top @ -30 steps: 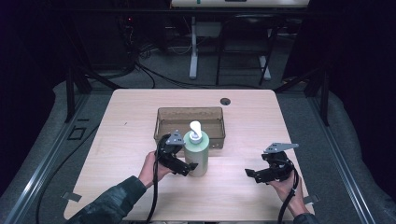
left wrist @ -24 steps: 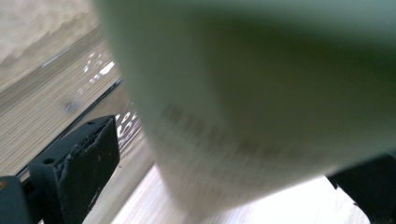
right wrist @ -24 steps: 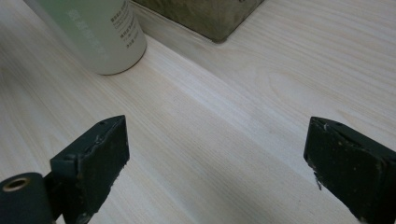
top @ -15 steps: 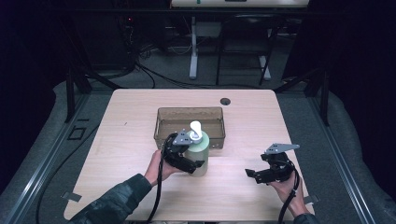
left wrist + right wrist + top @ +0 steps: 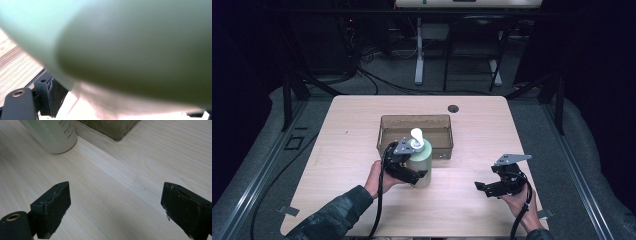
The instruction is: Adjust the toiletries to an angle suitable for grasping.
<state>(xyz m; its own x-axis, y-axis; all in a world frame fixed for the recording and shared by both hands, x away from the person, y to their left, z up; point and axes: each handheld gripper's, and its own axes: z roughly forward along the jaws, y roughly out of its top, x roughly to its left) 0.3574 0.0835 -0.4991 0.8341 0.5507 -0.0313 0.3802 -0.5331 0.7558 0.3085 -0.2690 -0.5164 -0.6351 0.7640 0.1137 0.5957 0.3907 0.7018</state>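
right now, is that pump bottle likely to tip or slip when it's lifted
The pump bottle is tall on a narrow base, so probably tippy. Its smooth round wall may slip or twist in the left gripper. It looks like rigid plastic, so unlikely to buckle.

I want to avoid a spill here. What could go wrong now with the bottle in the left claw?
1. The left claw grips the pump bottle low on its body, so the tall bottle may tip when lifted.
2. The bin stands right behind the bottle; a low lift could knock its front wall.
3. The right claw is open and apart, so it cannot catch a slip.
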